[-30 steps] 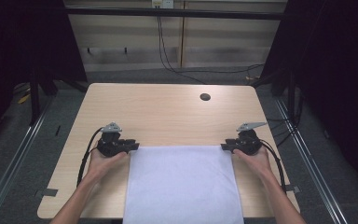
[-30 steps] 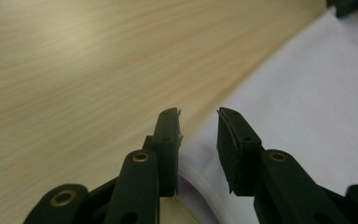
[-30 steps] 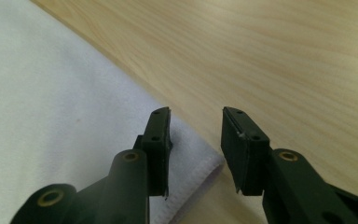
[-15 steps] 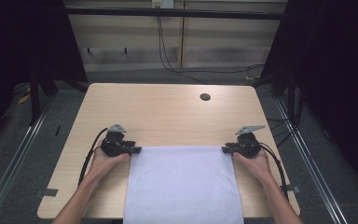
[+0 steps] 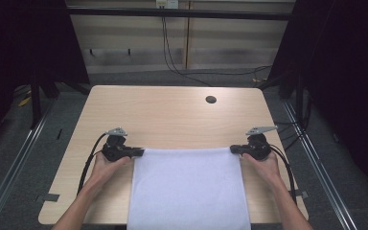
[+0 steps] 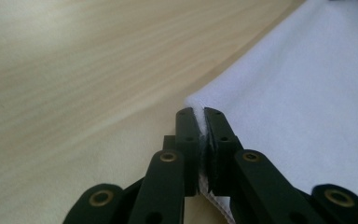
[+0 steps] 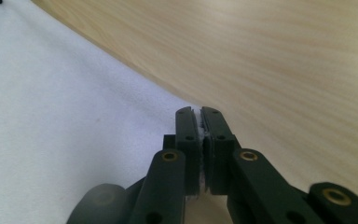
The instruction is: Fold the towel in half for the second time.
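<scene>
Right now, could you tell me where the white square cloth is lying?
In the high view, the white square cloth lies on the near middle of the light wooden table, its near edge hanging over the table's near edge.

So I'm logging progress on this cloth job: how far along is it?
Done: left gripper and right gripper, whose jaws have just been closing, each pinch a far corner of the white cloth. In hand: the grip. Left: any lifting or folding; it lies flat on the table.

wooden table, dark round hole, perhaps
</scene>
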The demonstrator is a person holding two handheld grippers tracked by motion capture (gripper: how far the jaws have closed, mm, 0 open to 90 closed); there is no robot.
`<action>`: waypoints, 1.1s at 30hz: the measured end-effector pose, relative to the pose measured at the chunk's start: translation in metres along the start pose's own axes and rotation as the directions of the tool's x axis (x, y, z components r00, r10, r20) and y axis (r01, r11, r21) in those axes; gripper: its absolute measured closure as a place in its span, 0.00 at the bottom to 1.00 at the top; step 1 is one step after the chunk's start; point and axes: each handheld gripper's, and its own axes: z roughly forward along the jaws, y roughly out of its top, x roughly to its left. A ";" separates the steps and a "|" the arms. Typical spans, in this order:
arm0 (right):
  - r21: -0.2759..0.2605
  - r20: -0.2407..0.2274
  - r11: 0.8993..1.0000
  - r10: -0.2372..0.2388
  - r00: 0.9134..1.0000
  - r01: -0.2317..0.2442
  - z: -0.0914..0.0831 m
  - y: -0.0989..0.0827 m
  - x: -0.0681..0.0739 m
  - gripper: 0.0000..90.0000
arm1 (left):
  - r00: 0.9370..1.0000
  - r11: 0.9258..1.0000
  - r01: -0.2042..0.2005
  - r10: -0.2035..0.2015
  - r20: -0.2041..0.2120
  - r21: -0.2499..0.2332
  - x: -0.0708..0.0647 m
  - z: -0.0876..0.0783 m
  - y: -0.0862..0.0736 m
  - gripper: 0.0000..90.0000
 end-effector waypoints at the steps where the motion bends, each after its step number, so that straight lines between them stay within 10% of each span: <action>1: -0.019 -0.003 1.000 0.005 1.000 -0.005 -0.003 0.002 -0.002 0.96 | 1.000 1.000 0.002 -0.002 -0.005 -0.010 -0.001 0.000 0.001 0.95; 33: -0.192 0.019 0.981 0.034 0.999 -0.029 -0.023 0.065 -0.034 0.97 | 0.996 0.990 -0.032 0.020 -0.090 -0.138 0.015 -0.012 0.077 0.96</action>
